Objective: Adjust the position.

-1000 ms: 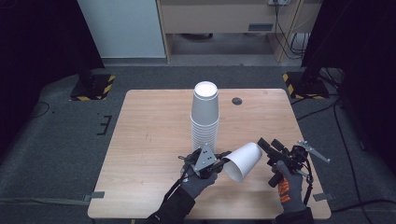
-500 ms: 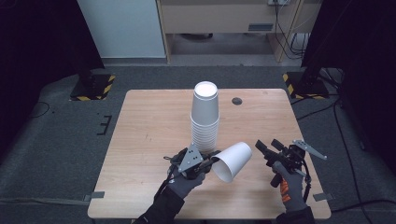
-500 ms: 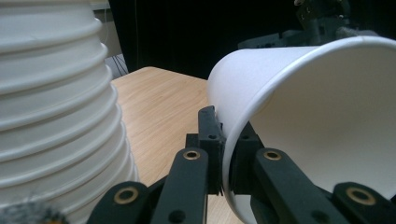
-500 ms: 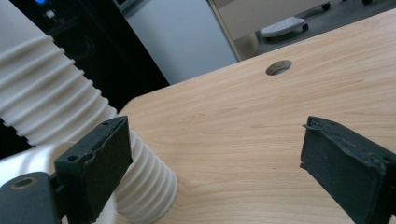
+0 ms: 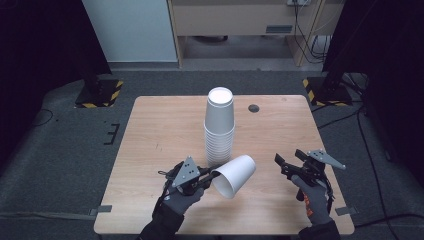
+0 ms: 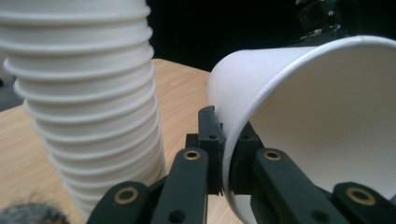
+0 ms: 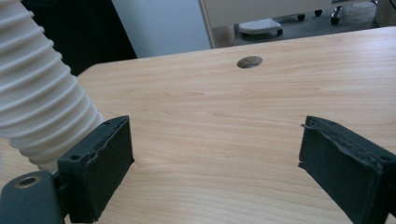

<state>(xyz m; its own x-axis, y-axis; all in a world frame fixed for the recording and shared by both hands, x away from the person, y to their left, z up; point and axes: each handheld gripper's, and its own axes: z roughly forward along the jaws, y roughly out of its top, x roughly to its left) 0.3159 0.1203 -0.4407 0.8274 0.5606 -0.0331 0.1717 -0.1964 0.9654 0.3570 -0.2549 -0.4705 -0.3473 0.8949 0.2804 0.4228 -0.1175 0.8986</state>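
A single white paper cup [image 5: 236, 174] lies tilted on its side in the air, its mouth facing the near edge. My left gripper [image 5: 212, 178] is shut on its rim; in the left gripper view the two pads [image 6: 208, 135] pinch the rim of the cup [image 6: 317, 116] from inside and outside. A tall stack of white cups [image 5: 219, 129] stands upside down on the wooden table [image 5: 160, 125], just behind the held cup, and looms at the left as the stack [image 6: 88, 102]. My right gripper [image 5: 287, 156] is open to the right of the cup, apart from it, with nothing between its pads [image 7: 100, 168].
A small round cable hole [image 5: 254, 108] sits in the tabletop behind the stack to its right, also seen as the hole [image 7: 249, 61]. The stack [image 7: 42, 102] stands at the left beside my right gripper's left jaw. Dark floor surrounds the table.
My left gripper has carried the cup leftward, away from the right gripper, and the cup now sits in front of the stack. The right gripper has stayed in place, open.
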